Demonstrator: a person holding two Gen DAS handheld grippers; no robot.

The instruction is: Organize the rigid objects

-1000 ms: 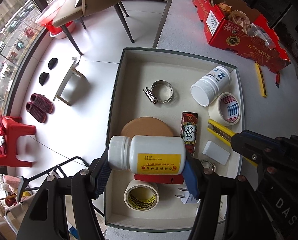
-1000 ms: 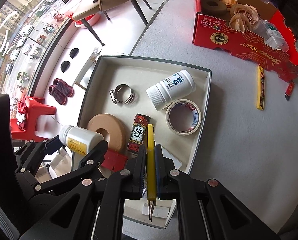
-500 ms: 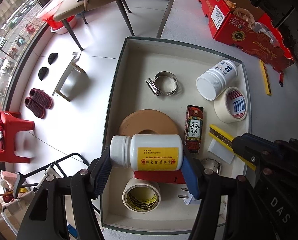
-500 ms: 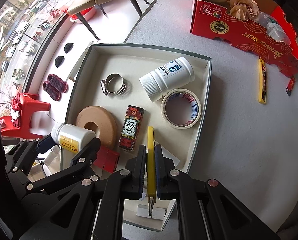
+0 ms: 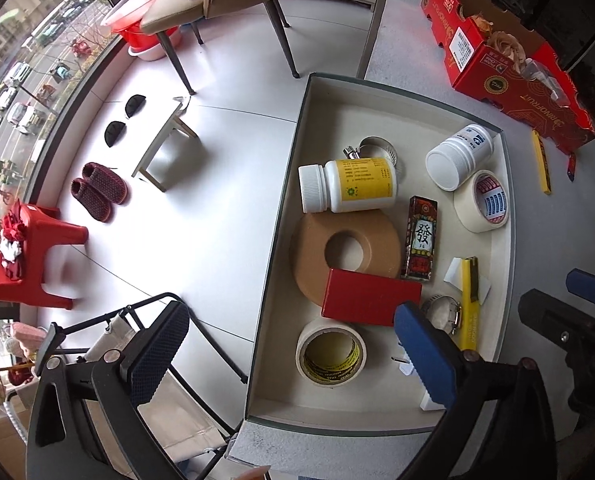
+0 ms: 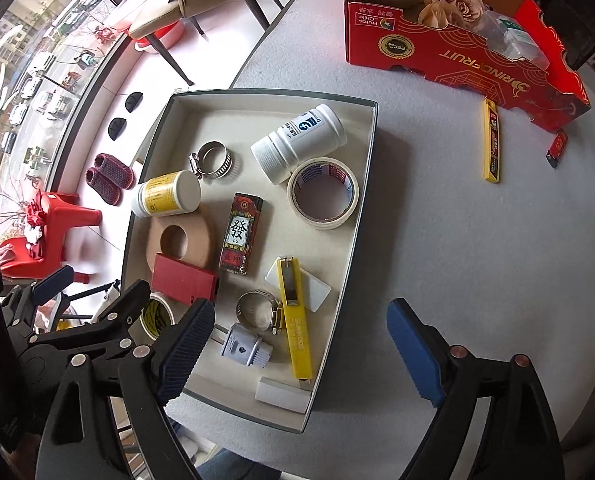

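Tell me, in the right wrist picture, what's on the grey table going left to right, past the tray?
Tray → yellow box cutter → small red thing, too small to identify.

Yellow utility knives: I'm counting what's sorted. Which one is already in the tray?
The yellow utility knife in the tray lies beside a hose clamp. The other yellow knife lies on the table by the red box.

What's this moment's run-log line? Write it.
left gripper: jaws just opened, empty | right gripper: jaws just opened, empty | yellow-label bottle, yellow knife: lying in tray
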